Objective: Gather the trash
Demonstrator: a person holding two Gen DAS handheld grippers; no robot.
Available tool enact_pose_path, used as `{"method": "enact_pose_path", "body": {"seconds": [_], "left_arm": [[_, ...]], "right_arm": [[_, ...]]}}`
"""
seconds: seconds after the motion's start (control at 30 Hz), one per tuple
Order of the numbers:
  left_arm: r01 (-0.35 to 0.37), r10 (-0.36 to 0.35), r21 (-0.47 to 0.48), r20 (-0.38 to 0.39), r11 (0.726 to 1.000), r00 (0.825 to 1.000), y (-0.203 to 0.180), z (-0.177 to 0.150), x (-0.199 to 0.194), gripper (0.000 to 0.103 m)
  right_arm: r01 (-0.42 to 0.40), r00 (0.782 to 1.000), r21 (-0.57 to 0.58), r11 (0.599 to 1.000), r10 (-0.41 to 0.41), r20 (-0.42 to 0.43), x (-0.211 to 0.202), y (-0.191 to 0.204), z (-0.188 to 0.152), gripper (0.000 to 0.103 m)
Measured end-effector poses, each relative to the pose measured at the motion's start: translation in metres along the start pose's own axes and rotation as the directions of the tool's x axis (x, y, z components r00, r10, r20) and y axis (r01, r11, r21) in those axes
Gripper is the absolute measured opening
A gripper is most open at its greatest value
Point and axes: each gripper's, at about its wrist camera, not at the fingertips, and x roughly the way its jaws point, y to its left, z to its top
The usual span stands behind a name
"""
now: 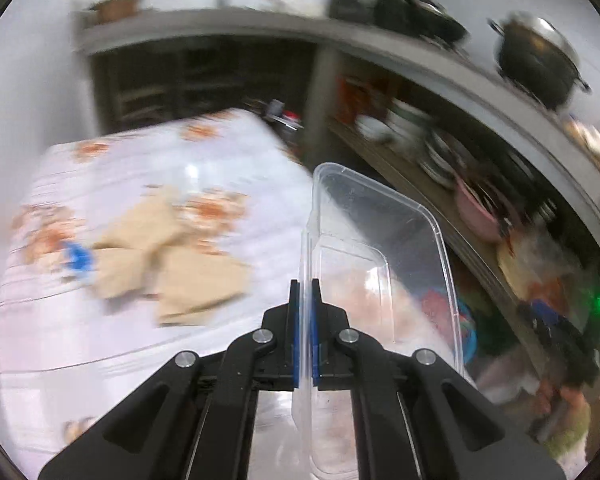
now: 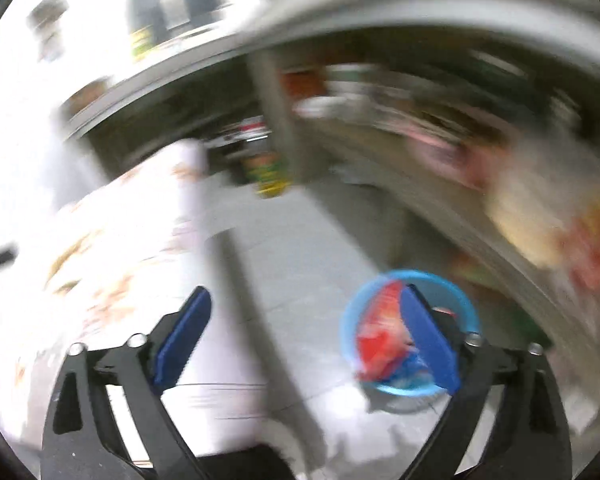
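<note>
A clear plastic tub (image 1: 380, 248) is clamped edgewise in the left gripper (image 1: 305, 300). The right gripper (image 2: 300, 328) is spread empty above the blue bin (image 2: 410, 332), where a red wrapper (image 2: 380, 332) is already lying. Brown paper scraps (image 1: 160, 264) are left on the bench (image 1: 120, 340).

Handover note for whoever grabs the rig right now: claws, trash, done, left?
Left claw: shut on the wall of a clear rectangular plastic container, carried in the air.
Right claw: open, nothing between the pads.
Round blue bin on the floor already holds a red crumpled wrapper.
Left: bin the container; beige paper scraps and a small blue piece remain on the floral tablecloth.
</note>
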Motion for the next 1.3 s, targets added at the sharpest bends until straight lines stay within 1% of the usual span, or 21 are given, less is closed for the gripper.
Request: {"method": "enact_pose_path", "body": {"seconds": [0.03, 0.1, 0.13, 0.17, 0.23, 0.3, 0.33, 0.37, 0.4, 0.43, 0.5, 0.53, 0.63, 0.77, 0.93, 1.1, 1.23, 1.3], "left_arm": [[-0.019, 0.019, -0.023, 0.016, 1.000, 1.000, 0.014, -0.002, -0.010, 0.003], [-0.047, 0.050, -0.059, 0.038, 0.997, 0.998, 0.036, -0.006, -0.025, 0.003], [-0.060, 0.064, -0.081, 0.046, 0.995, 0.997, 0.049, -0.010, -0.033, 0.003], [-0.067, 0.072, -0.097, 0.050, 0.993, 0.996, 0.057, -0.014, -0.037, 0.003], [-0.083, 0.091, -0.137, 0.056, 0.987, 0.994, 0.078, -0.022, -0.048, 0.003], [-0.093, 0.103, -0.166, 0.054, 0.982, 0.993, 0.091, -0.029, -0.053, 0.003], [-0.097, 0.108, -0.178, 0.054, 0.979, 0.993, 0.097, -0.033, -0.056, 0.003], [-0.102, 0.114, -0.184, 0.054, 0.978, 0.992, 0.101, -0.034, -0.057, 0.003], [-0.109, 0.121, -0.194, 0.053, 0.975, 0.991, 0.107, -0.036, -0.059, 0.003], [-0.111, 0.124, -0.204, 0.052, 0.973, 0.991, 0.113, -0.039, -0.061, 0.003], [-0.113, 0.128, -0.220, 0.052, 0.969, 0.990, 0.120, -0.042, -0.061, 0.003], [-0.115, 0.130, -0.228, 0.052, 0.967, 0.990, 0.124, -0.043, -0.061, 0.003], [-0.112, 0.127, -0.241, 0.049, 0.964, 0.991, 0.127, -0.043, -0.059, 0.003], [-0.096, 0.112, -0.227, 0.056, 0.969, 0.992, 0.123, -0.039, -0.056, 0.003], [-0.081, 0.094, -0.189, 0.059, 0.979, 0.994, 0.110, -0.021, -0.049, 0.003], [-0.098, 0.110, -0.153, 0.074, 0.983, 0.991, 0.094, 0.000, -0.050, 0.003], [-0.150, 0.162, -0.131, 0.093, 0.980, 0.982, 0.078, 0.013, -0.054, 0.004], [-0.163, 0.176, -0.131, 0.096, 0.978, 0.980, 0.075, 0.014, -0.056, 0.004]], "right_arm": [[-0.037, 0.999, -0.049, 0.998, 0.037, -0.014, 0.004, 0.023, 0.001, 0.096], [-0.133, 0.988, -0.181, 0.974, 0.117, -0.101, 0.022, 0.091, 0.001, 0.095], [-0.158, 0.983, -0.205, 0.966, 0.134, -0.126, 0.028, 0.108, 0.000, 0.095], [-0.196, 0.971, -0.245, 0.950, 0.153, -0.184, 0.042, 0.138, -0.004, 0.095], [-0.236, 0.951, -0.311, 0.921, 0.152, -0.270, 0.072, 0.185, -0.012, 0.095], [-0.225, 0.935, -0.367, 0.903, 0.093, -0.343, 0.101, 0.220, -0.020, 0.095], [-0.238, 0.925, -0.395, 0.887, 0.082, -0.372, 0.113, 0.236, -0.025, 0.095], [-0.250, 0.920, -0.412, 0.876, 0.082, -0.383, 0.122, 0.245, -0.028, 0.095], [-0.249, 0.924, -0.441, 0.862, 0.076, -0.375, 0.128, 0.258, -0.030, 0.095], [-0.255, 0.929, -0.456, 0.853, 0.087, -0.359, 0.128, 0.268, -0.031, 0.095], [-0.272, 0.930, -0.471, 0.839, 0.104, -0.353, 0.135, 0.288, -0.030, 0.095], [-0.291, 0.925, -0.464, 0.837, 0.123, -0.359, 0.141, 0.296, -0.029, 0.095], [-0.295, 0.935, -0.463, 0.836, 0.154, -0.320, 0.149, 0.301, -0.030, 0.096], [-0.296, 0.935, -0.461, 0.836, 0.155, -0.319, 0.142, 0.299, -0.026, 0.096], [-0.296, 0.935, -0.461, 0.836, 0.155, -0.320, 0.143, 0.301, -0.026, 0.096], [-0.296, 0.935, -0.462, 0.836, 0.155, -0.320, 0.144, 0.301, -0.026, 0.096], [-0.297, 0.934, -0.457, 0.838, 0.156, -0.321, 0.146, 0.298, -0.023, 0.096], [-0.296, 0.935, -0.456, 0.839, 0.156, -0.320, 0.143, 0.297, -0.023, 0.096]]}}
